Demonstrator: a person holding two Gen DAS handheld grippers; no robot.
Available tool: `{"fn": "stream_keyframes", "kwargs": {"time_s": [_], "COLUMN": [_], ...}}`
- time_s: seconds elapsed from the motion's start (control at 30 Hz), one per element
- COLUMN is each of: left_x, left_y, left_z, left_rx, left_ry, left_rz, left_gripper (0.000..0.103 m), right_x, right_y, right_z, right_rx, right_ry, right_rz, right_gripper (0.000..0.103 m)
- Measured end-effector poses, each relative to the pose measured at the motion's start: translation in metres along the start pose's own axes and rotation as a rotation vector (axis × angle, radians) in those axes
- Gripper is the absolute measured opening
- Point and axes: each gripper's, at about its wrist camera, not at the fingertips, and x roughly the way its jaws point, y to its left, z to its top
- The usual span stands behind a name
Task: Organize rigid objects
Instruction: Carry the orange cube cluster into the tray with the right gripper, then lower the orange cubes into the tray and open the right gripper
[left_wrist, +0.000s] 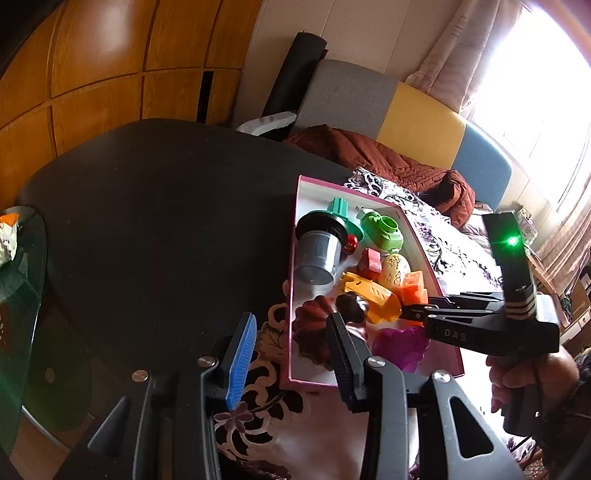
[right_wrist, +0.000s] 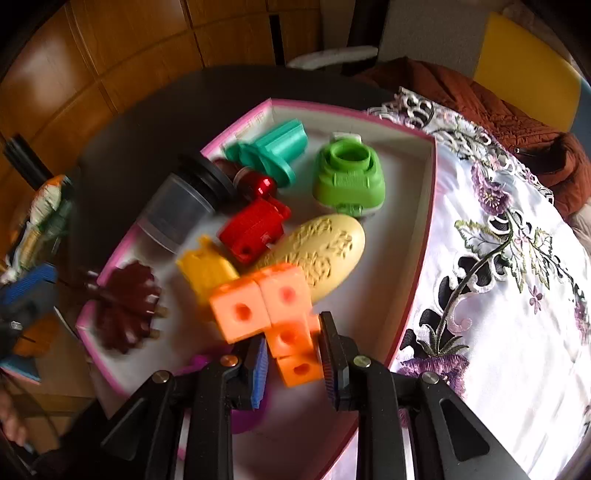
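A pink-rimmed white box (left_wrist: 295, 258) (right_wrist: 421, 258) holds a grey cup with a black lid (left_wrist: 317, 254), a teal piece (right_wrist: 273, 147), a green piece (right_wrist: 347, 177), a red block (right_wrist: 255, 229), a cream egg (right_wrist: 325, 251), a yellow piece (left_wrist: 369, 295), a maroon leaf (right_wrist: 125, 306) and a purple piece (left_wrist: 399, 347). My right gripper (right_wrist: 293, 343) (left_wrist: 404, 313) is shut on an orange piece of linked cubes (right_wrist: 258, 306) (left_wrist: 415, 286), held over the box's near end. My left gripper (left_wrist: 291, 332) is open, with one finger either side of the box's left wall at its near corner.
The box lies where a flower-embroidered white cloth (right_wrist: 498, 295) meets a dark round tabletop (left_wrist: 147, 221). A glass side table (left_wrist: 22, 295) stands at the left. A sofa with a brown quilt (left_wrist: 369, 155) is behind. A person's hand (left_wrist: 517, 373) holds the right gripper.
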Motion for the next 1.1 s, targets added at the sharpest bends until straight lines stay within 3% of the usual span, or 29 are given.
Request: {"fn": "stream_keyframes", "kwargs": {"time_s": [0.13,0.3,0.47,0.73,0.87,1.1], "left_x": [0.003,0.003,0.002,0.001,0.0,-0.009], "left_y": [0.002,0.002,0.001,-0.003,-0.005,-0.01], "left_z": [-0.001,-0.001,0.0,-0.001,-0.001,0.0], "left_rx": [-0.012,-0.01,-0.012,-0.004,0.007,0.021], "left_ry": [0.011,0.009,0.01,0.004,0.0,-0.044], "left_rz": [0.002,0.006,0.022,0.046,0.06,0.103], "left_gripper": [0.039,0.042,0.042,0.043,0.044,0.057], "right_x": [-0.001,-0.007,-0.014,-0.026,-0.036,-0.053], "right_y": [-0.004,-0.004,0.005,0.009,0.013,0.014], "right_z": [0.0,-0.004,-0.009,-0.014,-0.018,-0.026], "right_rx": [0.014,-0.009,-0.043,-0.027,-0.008,0.079], "right_ry": [0.005,0.004,-0.021,-0.079,-0.124,-0.233], "right_rz": [-0.024,-0.05,-0.055,-0.069,-0.091,-0.148], "right_gripper": [0.025,0.035,0.059,0.077,0.094,0.103]}}
